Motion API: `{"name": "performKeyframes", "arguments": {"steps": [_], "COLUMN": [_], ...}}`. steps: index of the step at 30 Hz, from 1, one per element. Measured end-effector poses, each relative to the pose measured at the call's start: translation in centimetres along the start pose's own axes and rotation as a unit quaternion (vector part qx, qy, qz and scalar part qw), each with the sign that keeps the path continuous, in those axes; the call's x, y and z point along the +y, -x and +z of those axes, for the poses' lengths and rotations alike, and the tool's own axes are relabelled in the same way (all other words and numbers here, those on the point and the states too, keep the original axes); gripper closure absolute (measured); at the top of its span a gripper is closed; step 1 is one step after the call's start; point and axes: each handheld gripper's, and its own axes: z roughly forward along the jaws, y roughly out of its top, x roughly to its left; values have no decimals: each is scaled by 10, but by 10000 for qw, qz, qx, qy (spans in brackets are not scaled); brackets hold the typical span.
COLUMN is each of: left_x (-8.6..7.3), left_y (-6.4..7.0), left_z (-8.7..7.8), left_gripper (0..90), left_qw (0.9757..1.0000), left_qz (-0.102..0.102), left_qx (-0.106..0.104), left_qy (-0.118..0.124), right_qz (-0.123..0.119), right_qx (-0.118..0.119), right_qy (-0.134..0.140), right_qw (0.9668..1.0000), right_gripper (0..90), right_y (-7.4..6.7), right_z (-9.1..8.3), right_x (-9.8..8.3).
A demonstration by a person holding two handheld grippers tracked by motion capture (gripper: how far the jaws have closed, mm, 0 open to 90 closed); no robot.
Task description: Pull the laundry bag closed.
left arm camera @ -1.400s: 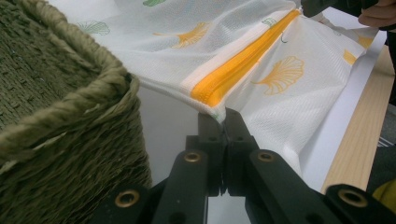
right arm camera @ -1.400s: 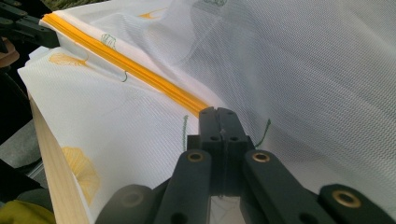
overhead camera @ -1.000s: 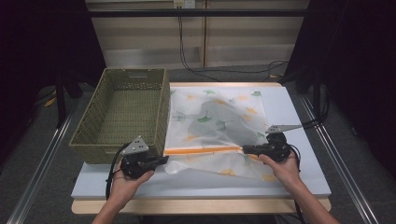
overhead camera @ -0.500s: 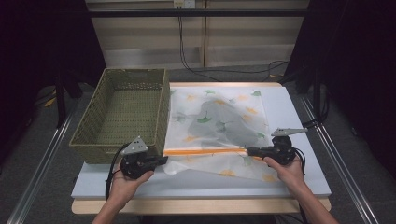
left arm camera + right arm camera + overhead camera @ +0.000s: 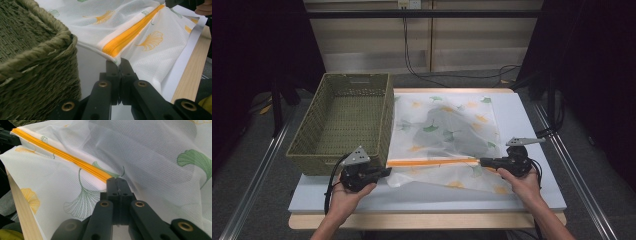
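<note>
Right hand-held gripper [image 5: 484,161] shifted slightly; mesh bag [image 5: 447,135] beside basket [image 5: 312,150].

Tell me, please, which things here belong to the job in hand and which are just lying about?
In use: mesh bag, its orange zipper, left gripper, right gripper.
Lying about: wicker basket, cables.

Right tongs [image 5: 117,185] clamped tight on the near end of the orange zipper [image 5: 60,153], which runs away to the upper left across the white mesh bag [image 5: 150,157] printed with green and yellow ginkgo leaves; the wooden tabletop edge [image 5: 21,205] shows lower left.
</note>
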Motion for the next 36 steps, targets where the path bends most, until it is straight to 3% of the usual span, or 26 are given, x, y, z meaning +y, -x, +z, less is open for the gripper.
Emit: {"name": "performKeyframes", "arguments": {"steps": [18, 22, 36], "left_x": [-1, -2, -2], "left_y": [-1, -3, -2], "left_z": [0, 1, 0], "left_gripper": [881, 881, 881], "left_qw": [10000, 10000, 10000], "left_qz": [-48, -4, -42], "left_qx": [-28, 13, 36], "left_qy": [-1, -70, -68], "right_qz": [-23, -27, 14], "right_qx": [-167, -308, -342], "right_qy": [97, 126, 143], "right_qw": [9998, 9994, 9993], "right_gripper": [900, 900, 900], "right_y": [3, 3, 9], "right_z": [-4, -7, -13], "right_x": [-3, -4, -5]}}
